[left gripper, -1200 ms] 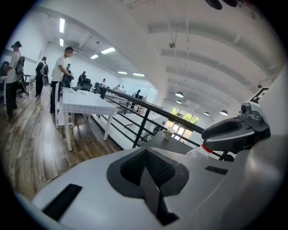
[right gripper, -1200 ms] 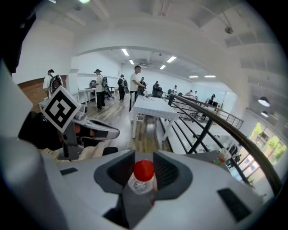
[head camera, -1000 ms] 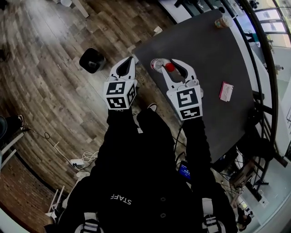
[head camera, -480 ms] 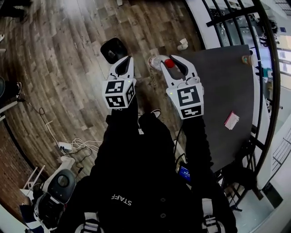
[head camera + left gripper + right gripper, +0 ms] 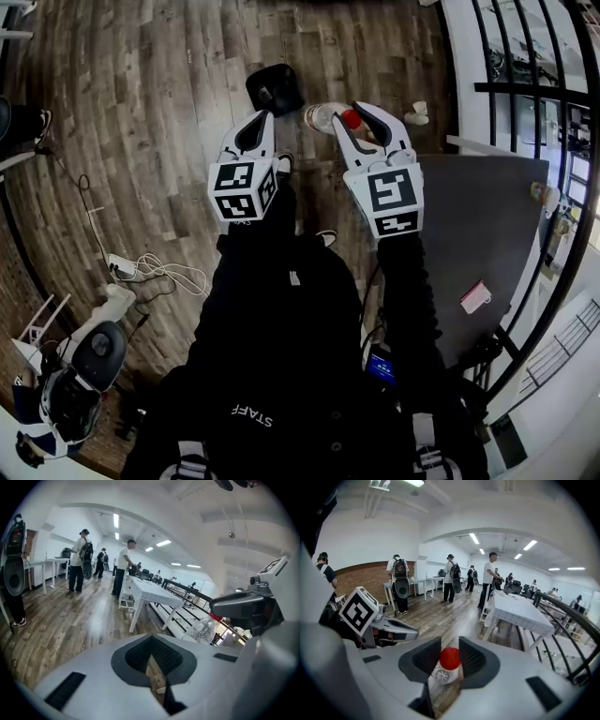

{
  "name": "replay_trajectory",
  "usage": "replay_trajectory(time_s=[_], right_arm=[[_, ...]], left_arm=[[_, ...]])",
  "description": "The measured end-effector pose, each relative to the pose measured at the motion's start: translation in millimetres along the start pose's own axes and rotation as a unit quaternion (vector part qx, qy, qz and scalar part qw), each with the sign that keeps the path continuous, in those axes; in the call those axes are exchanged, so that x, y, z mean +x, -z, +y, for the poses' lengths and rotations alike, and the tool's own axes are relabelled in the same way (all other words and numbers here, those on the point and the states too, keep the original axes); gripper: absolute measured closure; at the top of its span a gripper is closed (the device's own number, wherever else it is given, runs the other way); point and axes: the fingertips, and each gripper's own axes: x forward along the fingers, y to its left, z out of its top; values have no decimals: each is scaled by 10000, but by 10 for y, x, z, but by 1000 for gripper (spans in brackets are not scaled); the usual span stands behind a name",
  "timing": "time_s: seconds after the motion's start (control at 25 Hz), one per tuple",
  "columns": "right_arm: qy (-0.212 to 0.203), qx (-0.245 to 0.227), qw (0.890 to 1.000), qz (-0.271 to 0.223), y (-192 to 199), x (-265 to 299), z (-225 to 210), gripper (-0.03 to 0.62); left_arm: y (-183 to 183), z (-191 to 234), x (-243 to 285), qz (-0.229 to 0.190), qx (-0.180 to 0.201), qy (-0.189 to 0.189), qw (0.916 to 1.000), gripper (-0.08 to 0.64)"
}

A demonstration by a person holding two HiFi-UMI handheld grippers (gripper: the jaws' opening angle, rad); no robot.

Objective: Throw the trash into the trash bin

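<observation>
wooden floor [image 5: 141, 141] in the head view carries the black trash bin [image 5: 274, 90], near the held bottle [image 5: 328, 116]. left gripper view: the left gripper [image 5: 151, 644] has its jaws clenched, empty. right gripper view: the right gripper [image 5: 450, 644] has jaws that were just closing further, grasping the red-capped bottle.

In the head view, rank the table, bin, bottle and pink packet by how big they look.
1. table
2. bin
3. bottle, held up nearer the camera, so its rank against the bin is unsure
4. pink packet
</observation>
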Motion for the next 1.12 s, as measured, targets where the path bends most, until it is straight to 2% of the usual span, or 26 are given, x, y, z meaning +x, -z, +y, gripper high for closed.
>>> replay_trajectory(time_s=[0.24,0.52,0.72,1.12], right_arm=[[-315,-164,9994,27,165,926,170,468],[-535,-196,9984,28,808,1997,303,468],[-617,-215,9978,89,1254,2666,414,469],[-609,77,9979,220,2208,3603,619,469]], left_arm=[[276,744,315,-4,-202,-401,9990,560],[943,1516,856,53,-303,-777,9965,560],[1471,1920,1316,200,-304,-848,9957,560],[2452,2419,1953,462,-392,-836,9947,560]])
